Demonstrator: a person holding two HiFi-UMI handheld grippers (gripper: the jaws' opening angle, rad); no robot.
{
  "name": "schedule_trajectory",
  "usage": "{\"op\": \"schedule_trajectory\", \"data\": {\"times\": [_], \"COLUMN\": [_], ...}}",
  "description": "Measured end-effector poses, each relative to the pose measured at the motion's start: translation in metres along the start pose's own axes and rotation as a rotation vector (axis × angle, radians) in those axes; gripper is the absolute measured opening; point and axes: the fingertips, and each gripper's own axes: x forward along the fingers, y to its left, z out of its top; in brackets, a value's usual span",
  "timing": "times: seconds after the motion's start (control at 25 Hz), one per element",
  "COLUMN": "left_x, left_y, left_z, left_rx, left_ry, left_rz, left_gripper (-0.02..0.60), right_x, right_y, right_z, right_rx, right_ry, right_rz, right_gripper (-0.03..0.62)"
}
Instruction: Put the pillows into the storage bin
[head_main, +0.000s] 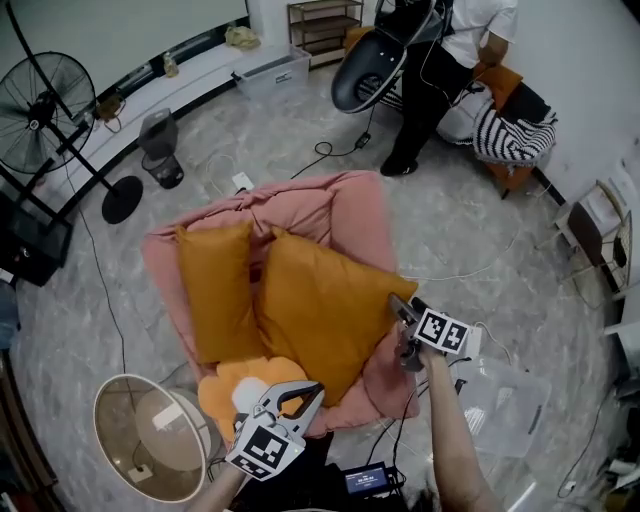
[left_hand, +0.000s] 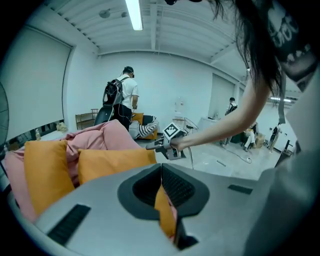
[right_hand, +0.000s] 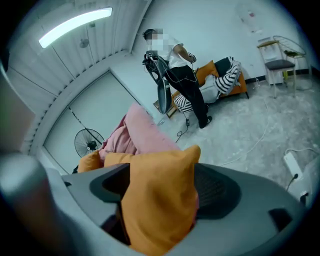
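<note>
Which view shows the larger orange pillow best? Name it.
Head view: the larger orange pillow shows almost whole, from above. Left gripper view shows only its upper part; right gripper view, one corner up close.

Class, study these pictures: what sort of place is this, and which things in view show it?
Probably a bare indoor studio or workshop space, not a home: loose black cables trail over the marbled floor, a black pedestal fan stands at the side, and a clear plastic storage bin sits by the far ledge.
</note>
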Motion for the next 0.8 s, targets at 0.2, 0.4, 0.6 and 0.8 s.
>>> {"op": "schedule_trajectory", "data": {"times": [0.2,0.4,0.6,0.8], "left_x": [-0.005,-0.013,-0.016,-0.023], "left_y": [0.014,0.021,0.028,0.029], "left_z": [-0.016,-0.028,-0.019,-0.005], "left_rx": [-0.023,-0.059,-0.075,-0.049], "left_ry": [0.026,0.051,0.018,-0.023], "left_rz": [0.039,0.072,0.088,0.088], "left_gripper": [0.012,0.012,0.012,0.012], "right_x": [0.036,0.024,-0.021,-0.085], "right_y": [-0.024,0.005,0.042,0.108], "right_z": [-0.003,-0.013,-0.015,-0.005], "right_rx": [0.045,0.098,0.221,0.329], "right_ry": [0.042,0.044,-0.096,-0.216], "right_rz": [-0.013,0.103,0.160,0.310], "right_gripper": [0.443,0.242,0.138,0.066]}}
